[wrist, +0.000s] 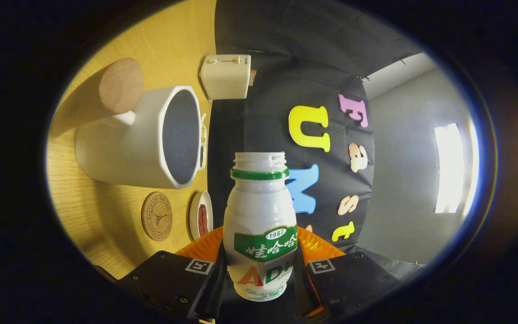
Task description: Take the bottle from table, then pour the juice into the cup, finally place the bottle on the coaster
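Gripper view, rolled sideways: the claw [259, 274] pinches the open yogurt-drink bottle [260, 225] at its lower body, both fingers pressed on it. Beyond the fingers the white cup [137, 139] stands on the wooden worktop [101, 211], a cork coaster [156, 216] beside it, a small dish [200, 215] nearer the worktop's back edge, and a cream toaster [225, 76] at that edge.

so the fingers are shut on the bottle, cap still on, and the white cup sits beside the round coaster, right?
Not quite: the cap is off. The gripper view shows the bottle with bare neck threads and an open mouth. The rest holds: the gripper has both fingers pressed on the bottle, and the white cup sits beside the round coaster.
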`<action>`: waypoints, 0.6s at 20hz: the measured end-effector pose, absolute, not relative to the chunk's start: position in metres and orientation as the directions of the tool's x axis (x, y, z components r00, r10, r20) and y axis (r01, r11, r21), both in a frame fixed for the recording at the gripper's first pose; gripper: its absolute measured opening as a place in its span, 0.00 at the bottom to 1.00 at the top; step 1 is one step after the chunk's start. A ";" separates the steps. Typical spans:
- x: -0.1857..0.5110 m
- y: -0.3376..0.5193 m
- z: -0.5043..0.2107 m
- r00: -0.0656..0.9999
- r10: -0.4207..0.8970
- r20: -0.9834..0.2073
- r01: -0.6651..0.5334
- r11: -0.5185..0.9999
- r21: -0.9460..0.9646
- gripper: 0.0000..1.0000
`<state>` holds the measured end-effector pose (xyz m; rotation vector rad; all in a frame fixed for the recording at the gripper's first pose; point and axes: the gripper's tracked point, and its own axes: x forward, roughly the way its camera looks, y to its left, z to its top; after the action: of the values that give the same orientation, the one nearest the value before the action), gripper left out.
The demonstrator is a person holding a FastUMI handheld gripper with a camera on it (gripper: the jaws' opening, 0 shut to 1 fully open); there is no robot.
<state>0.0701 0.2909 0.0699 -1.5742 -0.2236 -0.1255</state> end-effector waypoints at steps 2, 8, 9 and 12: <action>0.070 0.291 0.070 0.972 0.067 0.224 0.226 -0.026 -0.974 0.63; 0.072 0.290 0.070 0.971 0.071 0.229 0.234 -0.072 -0.970 0.63; 0.072 0.289 0.071 0.970 0.071 0.232 0.238 -0.082 -0.968 0.63; 0.073 0.288 0.070 0.972 0.069 0.223 0.229 -0.096 -0.969 0.63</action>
<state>0.0727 0.2881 0.0696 -1.6661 -0.2282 -0.1357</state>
